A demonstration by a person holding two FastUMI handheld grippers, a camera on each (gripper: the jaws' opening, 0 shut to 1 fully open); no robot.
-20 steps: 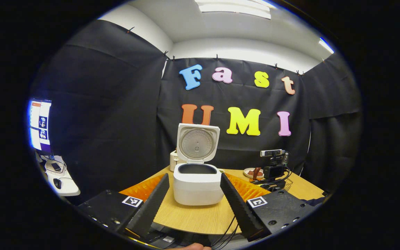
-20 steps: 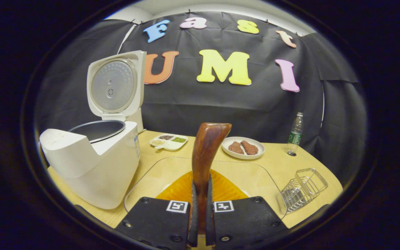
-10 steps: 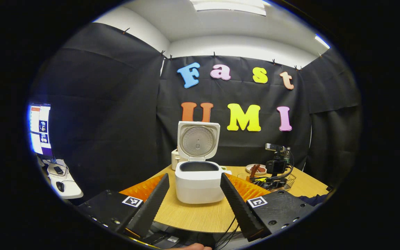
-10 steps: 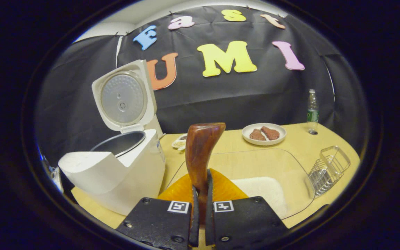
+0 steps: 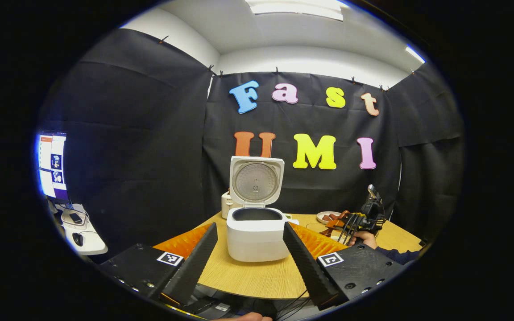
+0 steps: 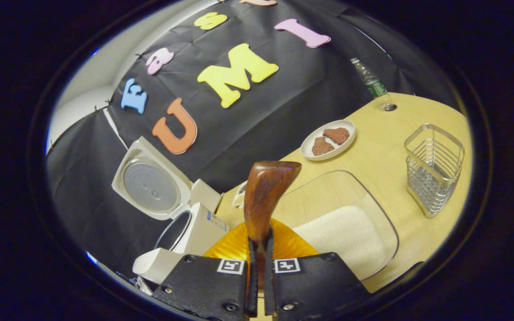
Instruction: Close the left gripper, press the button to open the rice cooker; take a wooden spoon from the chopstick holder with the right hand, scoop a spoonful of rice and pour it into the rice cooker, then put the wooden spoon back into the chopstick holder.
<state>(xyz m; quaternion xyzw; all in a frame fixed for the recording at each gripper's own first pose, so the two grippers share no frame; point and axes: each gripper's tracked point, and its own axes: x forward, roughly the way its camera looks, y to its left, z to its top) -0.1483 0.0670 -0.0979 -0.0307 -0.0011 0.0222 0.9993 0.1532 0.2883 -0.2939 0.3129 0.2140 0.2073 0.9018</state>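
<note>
**One spoon in grip, rice tray below: notes for the scoop**

Item 1, cooker (image 6: 181,232). Seen at left in the right gripper view, lid (image 6: 150,186) standing up, pot mouth exposed. Opening step judged complete. In the left gripper view it sits on the table (image 5: 257,278) between that gripper's fingers.

Item 2, left gripper (image 5: 250,256). Fingers spread wide, holding nothing, pointed at the cooker from the near table edge. Best kept back, clear of the pouring path.

Item 3, spoon (image 6: 263,196). Brown wood, standing up from the right gripper (image 6: 259,285), whose fingers are clamped on its lower part from both sides. Which end is the bowl cannot be told from this angle.

Item 4, tray (image 6: 373,209). Clear, shallow, just right of the spoon; white rice (image 6: 341,234) heaped at its near part. The view is rolled hard, so the gripper is judged to be tilting toward the rice for the scoop.

Handling: lower the spoon's end into the heap at a shallow slant, push through, then level it before lifting so grains stay put. Carry low and slowly leftward to the pot.

Item 5, holder (image 6: 435,171). Wire basket at right, apart from the tray; the spoon returns there last.
</note>
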